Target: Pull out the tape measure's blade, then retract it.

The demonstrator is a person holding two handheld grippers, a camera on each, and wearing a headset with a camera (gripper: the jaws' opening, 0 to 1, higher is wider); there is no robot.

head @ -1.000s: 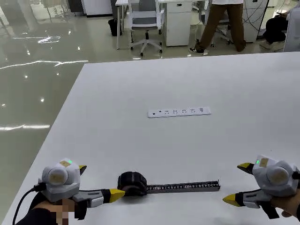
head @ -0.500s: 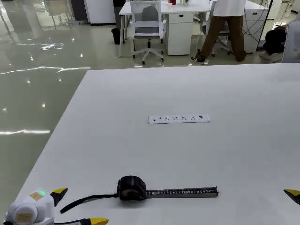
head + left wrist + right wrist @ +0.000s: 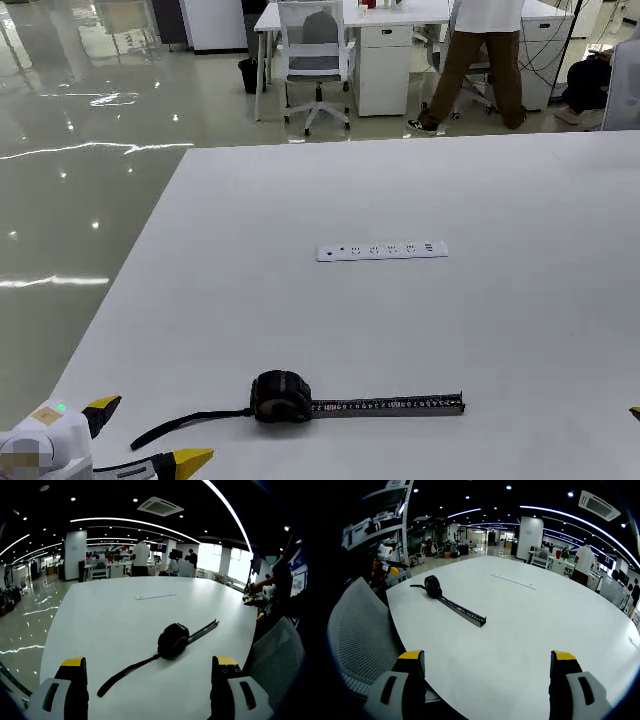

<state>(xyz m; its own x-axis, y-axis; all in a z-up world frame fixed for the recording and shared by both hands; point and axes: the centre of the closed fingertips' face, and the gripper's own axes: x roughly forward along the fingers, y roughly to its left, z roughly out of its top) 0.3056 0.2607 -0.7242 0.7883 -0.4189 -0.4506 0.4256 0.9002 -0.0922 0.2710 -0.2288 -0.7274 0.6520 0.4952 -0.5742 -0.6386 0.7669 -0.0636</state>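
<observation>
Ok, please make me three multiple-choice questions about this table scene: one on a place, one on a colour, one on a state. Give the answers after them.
1. In the head view, where does the power strip lie from the tape measure?
A. farther from the person
B. nearer to the person
C. on top of it

2. What colour are the jaw tips of the left tool?
A. yellow
B. red
C. blue

3. In what state is the blade?
A. fully wound in
B. pulled out, flat on the table
C. bent upward

Answers:
1 A, the power strip sits beyond the tape measure.
2 A, both tips show yellow in the left gripper view.
3 B, its marked length runs out along the table.
</observation>
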